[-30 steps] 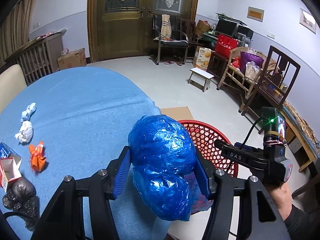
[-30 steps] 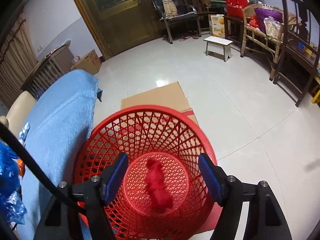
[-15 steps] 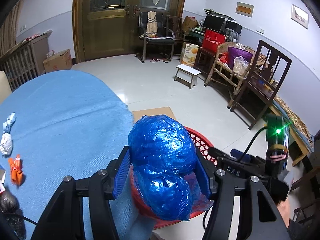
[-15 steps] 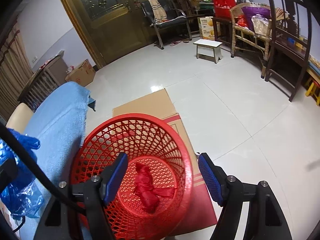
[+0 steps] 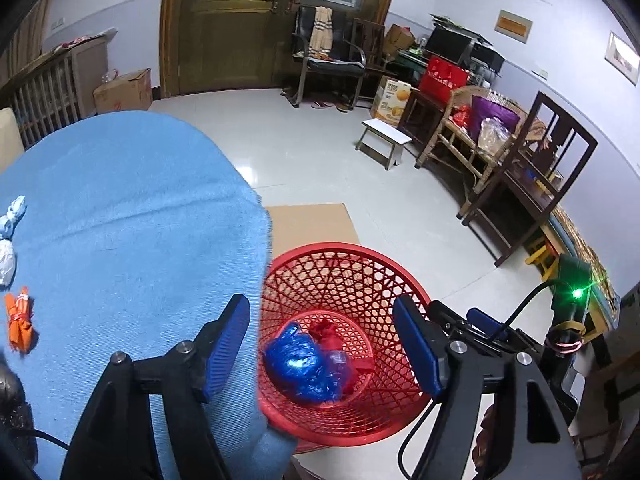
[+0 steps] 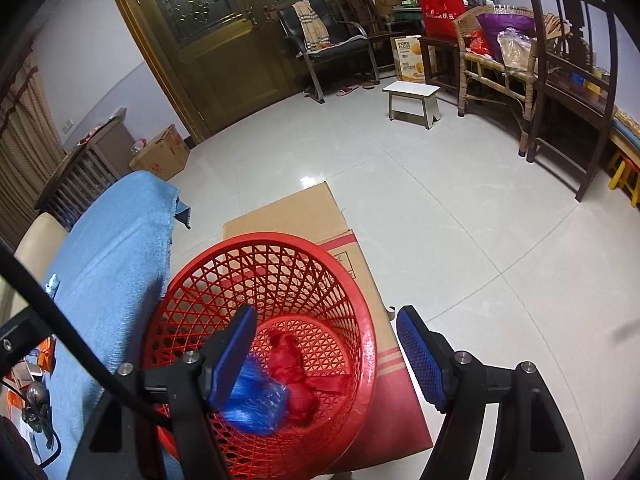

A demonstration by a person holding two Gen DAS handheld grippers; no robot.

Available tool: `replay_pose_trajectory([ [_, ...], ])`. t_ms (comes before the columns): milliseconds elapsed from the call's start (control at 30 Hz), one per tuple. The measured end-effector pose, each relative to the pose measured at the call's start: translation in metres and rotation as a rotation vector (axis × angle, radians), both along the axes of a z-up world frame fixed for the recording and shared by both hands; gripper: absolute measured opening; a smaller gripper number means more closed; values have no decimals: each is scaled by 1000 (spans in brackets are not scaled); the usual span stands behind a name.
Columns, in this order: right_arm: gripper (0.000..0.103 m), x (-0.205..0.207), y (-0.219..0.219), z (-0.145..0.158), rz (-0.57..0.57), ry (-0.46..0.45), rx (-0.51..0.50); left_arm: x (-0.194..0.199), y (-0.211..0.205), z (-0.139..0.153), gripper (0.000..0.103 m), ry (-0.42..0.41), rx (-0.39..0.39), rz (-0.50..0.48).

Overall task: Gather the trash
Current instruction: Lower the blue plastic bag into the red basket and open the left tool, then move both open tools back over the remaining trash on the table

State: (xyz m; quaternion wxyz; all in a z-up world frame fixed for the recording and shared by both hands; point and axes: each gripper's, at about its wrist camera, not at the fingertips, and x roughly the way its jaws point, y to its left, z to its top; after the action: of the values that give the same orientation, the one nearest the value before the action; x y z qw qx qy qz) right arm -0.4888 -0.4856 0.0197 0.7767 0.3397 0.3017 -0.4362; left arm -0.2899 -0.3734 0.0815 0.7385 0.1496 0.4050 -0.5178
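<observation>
A red mesh basket (image 5: 344,264) stands on the floor beside the blue-clothed table (image 5: 132,208). A crumpled blue plastic bag (image 5: 304,364) lies inside it next to a red wad (image 5: 326,332). My left gripper (image 5: 320,344) is open and empty above the basket. My right gripper (image 6: 326,356) is open and empty, over the basket's right rim (image 6: 368,344); the blue bag (image 6: 256,400) and red wad (image 6: 292,368) show below it. On the table's left lie an orange wrapper (image 5: 18,320), a white wad (image 5: 6,256) and a pale blue wad (image 5: 14,216).
Flat cardboard (image 6: 304,212) lies under and behind the basket. A white stool (image 6: 412,100), wicker bench (image 6: 496,64) and dark chair (image 6: 568,64) stand at the right. A black bag (image 5: 8,392) lies at the table's near left. The right gripper's body (image 5: 500,340) is beside the basket.
My left gripper opened and the blue bag dropped into the red basket. Both grippers rose and pulled back slightly from the basket.
</observation>
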Motion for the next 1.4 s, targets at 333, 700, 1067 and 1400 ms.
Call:
replay_pose_trajectory([
  [333,76,12,7,11,25,-10,-39,29,63,24,74,-36,-62,121],
  [700,76,57,38,32,144,-14,-84,65,147,40,75,-70,-115,303],
  [1067,76,131,103,52,361,-20,-134,93,217,30,75,-57,-125,492],
  [1400,77,189,155,56,544,-14,-144,137,289,-1,75,-7,-83,704],
])
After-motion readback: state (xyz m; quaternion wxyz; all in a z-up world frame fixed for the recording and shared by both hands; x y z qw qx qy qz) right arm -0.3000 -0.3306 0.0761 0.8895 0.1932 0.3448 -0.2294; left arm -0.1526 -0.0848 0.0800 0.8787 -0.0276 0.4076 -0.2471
